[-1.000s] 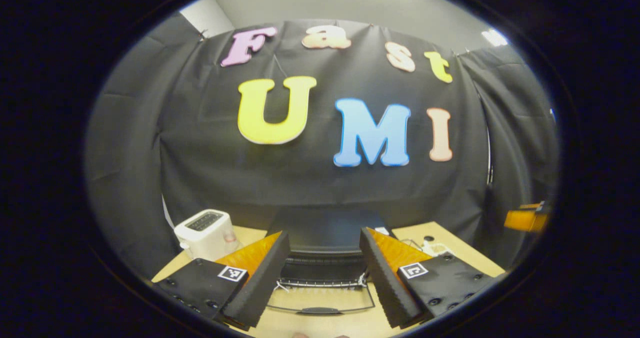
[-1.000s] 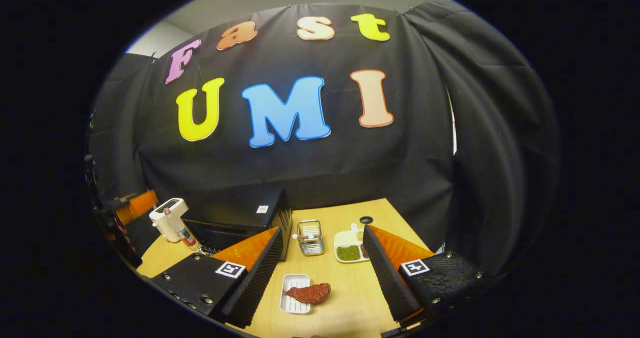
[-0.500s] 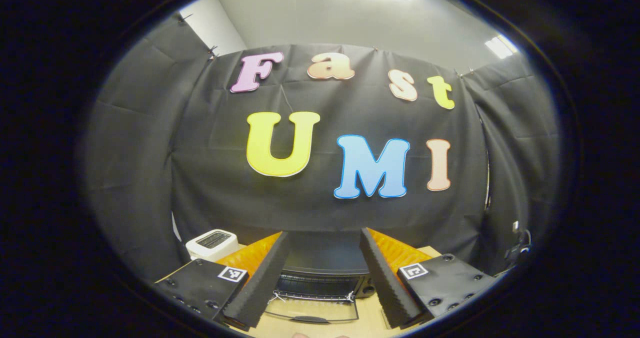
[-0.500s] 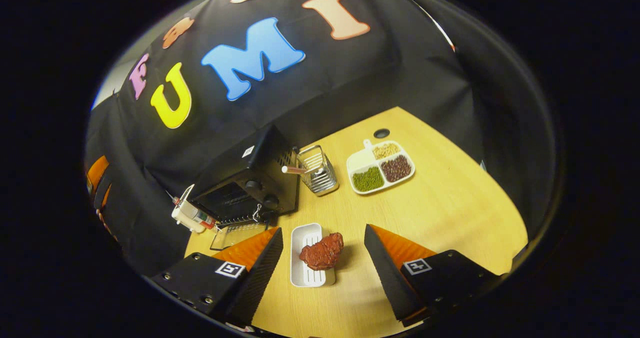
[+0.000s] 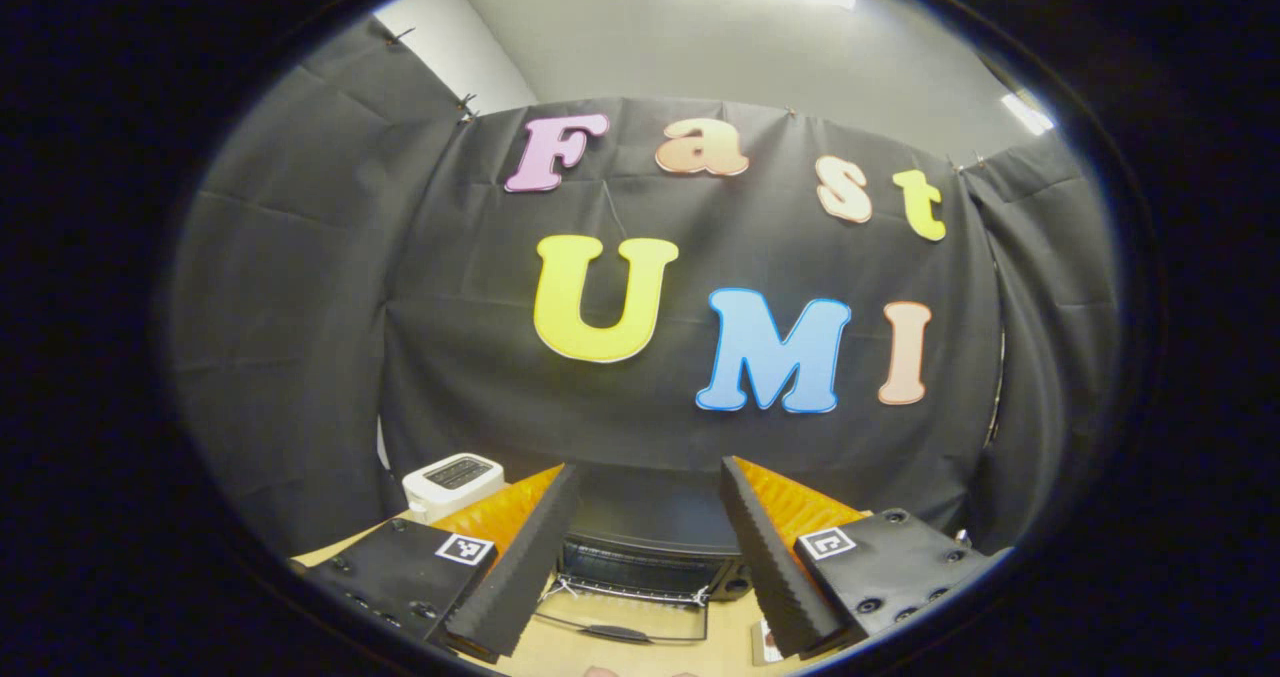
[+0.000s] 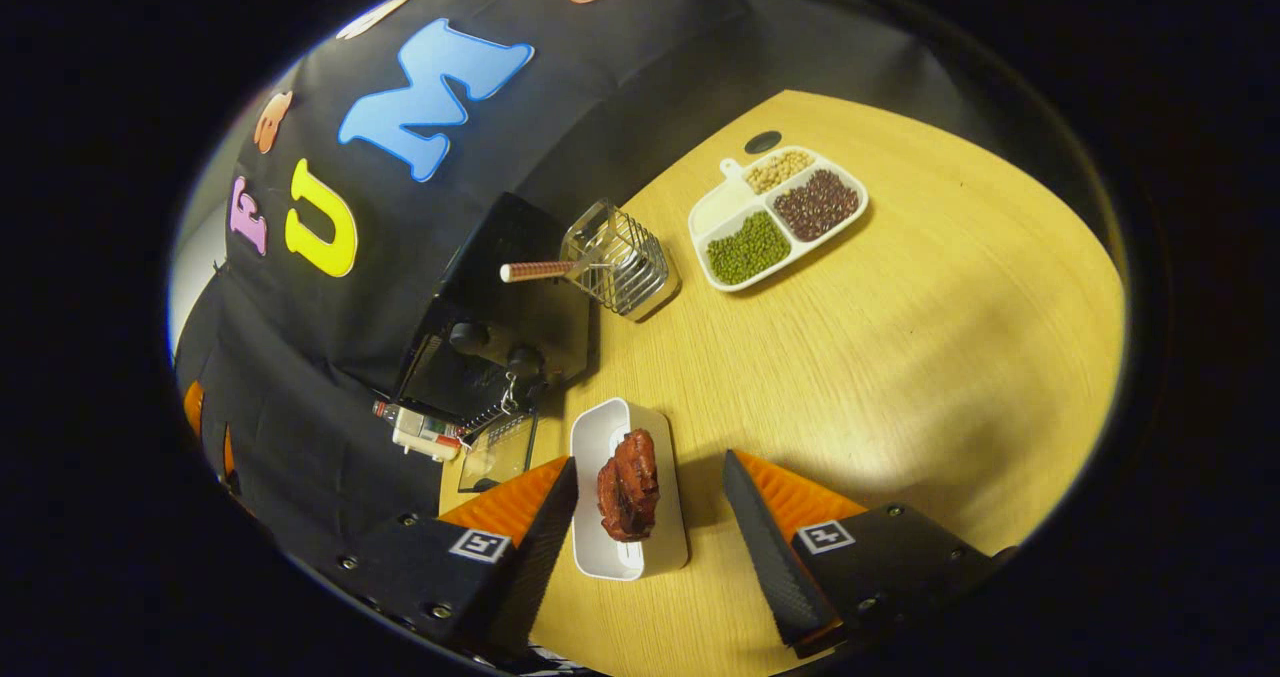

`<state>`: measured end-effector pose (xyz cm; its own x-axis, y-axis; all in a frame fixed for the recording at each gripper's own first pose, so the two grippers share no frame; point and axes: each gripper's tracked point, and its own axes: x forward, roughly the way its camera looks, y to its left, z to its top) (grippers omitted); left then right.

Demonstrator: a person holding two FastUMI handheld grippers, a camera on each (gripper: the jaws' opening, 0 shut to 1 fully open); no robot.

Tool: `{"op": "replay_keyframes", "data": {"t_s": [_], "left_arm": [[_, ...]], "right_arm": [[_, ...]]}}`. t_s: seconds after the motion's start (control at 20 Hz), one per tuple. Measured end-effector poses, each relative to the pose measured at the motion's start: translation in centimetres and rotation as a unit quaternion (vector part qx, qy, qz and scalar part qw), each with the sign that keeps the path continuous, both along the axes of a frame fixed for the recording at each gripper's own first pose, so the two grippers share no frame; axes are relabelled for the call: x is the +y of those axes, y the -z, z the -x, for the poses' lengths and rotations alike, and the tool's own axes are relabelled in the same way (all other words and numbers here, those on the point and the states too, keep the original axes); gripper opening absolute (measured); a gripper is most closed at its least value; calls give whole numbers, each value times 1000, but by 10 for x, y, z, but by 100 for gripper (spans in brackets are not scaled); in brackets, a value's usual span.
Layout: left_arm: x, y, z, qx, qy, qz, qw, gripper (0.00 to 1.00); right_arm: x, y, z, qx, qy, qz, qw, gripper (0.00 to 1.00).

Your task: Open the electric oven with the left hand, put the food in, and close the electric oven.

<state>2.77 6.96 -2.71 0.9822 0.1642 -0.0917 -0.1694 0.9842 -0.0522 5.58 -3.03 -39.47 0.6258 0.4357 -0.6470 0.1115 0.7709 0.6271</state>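
The black electric oven point(image 5: 650, 512) stands low between the fingers of my left gripper point(image 5: 648, 469), which is open and holds nothing. The oven's glass door point(image 5: 620, 625) hangs open, flat toward me. In the right gripper view the oven point(image 6: 500, 287) is at the left with its door point(image 6: 495, 452) down. A dark red piece of meat point(image 6: 627, 482) lies on a white tray point(image 6: 600, 427) just right of that door. My right gripper point(image 6: 650, 462) is open, with the meat and tray between its fingers; neither finger touches them.
A white toaster point(image 5: 452, 475) sits left of the oven. On the wooden table point(image 6: 900, 357), a wire basket point(image 6: 625, 262) with a rod stands by the oven's right side. A divided plate of beans point(image 6: 775, 212) lies farther back.
My right gripper has tipped down and closed in on the tray, so the meat now lies between its fingers. The left gripper view has shifted up slightly; the oven door stays open.
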Motion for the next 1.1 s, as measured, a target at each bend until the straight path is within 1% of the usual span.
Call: {"op": "replay_keyframes", "data": {"t_s": [0.05, 0.1, 0.15, 0.2, 0.25, 0.3, 0.35, 0.4, 0.45, 0.5, 0.55, 0.6, 0.65, 0.75, 0.8, 0.85, 0.95, 1.1], "left_arm": [[2, 0, 3, 3, -5, -5, 1000, 92], [3, 1, 6, 5, -9, -9, 1000, 95], [2, 2, 10, 7, -13, -11, 1000, 99], [2, 2, 13, 9, -16, -11, 1000, 99], [4, 3, 15, 11, -21, -10, 1000, 99], [5, 3, 17, 12, -25, -9, 1000, 99], [5, 5, 20, 14, -28, -9, 999, 92], [5, 5, 22, 16, -32, -9, 999, 92], [6, 5, 23, 17, -35, -10, 999, 92], [6, 4, 24, 17, -37, -10, 999, 99], [5, 2, 26, 14, -38, -9, 999, 99], [5, 0, 27, 12, -35, -8, 999, 95], [3, 0, 26, 11, -31, -8, 999, 95], [6, 0, 23, 10, -21, -10, 1000, 92], [8, -1, 19, 9, -15, -10, 1000, 91], [9, -2, 14, 7, -6, -10, 1000, 99], [8, -6, 7, 2, 20, -8, 1000, 99], [15, -15, -6, -12, 53, -20, 998, 99]], "right_arm": [[1, 3, 4, 7, 0, -14, 1000, 84], [3, 3, -1, 10, 5, -32, 999, 76], [4, 3, -1, 17, 11, -49, 999, 51], [7, 3, -6, 23, 18, -67, 997, 47], [8, 4, -6, 33, 28, -81, 996, 39], [10, -1, -7, 37, 25, -103, 994, 26], [14, -6, -3, 37, 19, -120, 992, 26], [14, -3, -9, 33, 22, -126, 991, 12], [14, -4, -8, 32, 21, -126, 991, 14], [18, -4, -9, 30, 19, -128, 991, 14], [19, -9, -9, 28, 18, -133, 991, 14], [19, -13, -10, 26, 19, -133, 991, 14], [18, -18, -8, 21, 20, -137, 990, 14], [20, -37, -9, 5, 21, -148, 989, 14], [22, -49, -9, -3, 24, -156, 987, 14], [25, -63, -9, -14, 27, -168, 985, 14], [31, -93, -7, -35, 38, -193, 980, 14], [46, -130, 1, -65, 54, -214, 973, 14]]}}
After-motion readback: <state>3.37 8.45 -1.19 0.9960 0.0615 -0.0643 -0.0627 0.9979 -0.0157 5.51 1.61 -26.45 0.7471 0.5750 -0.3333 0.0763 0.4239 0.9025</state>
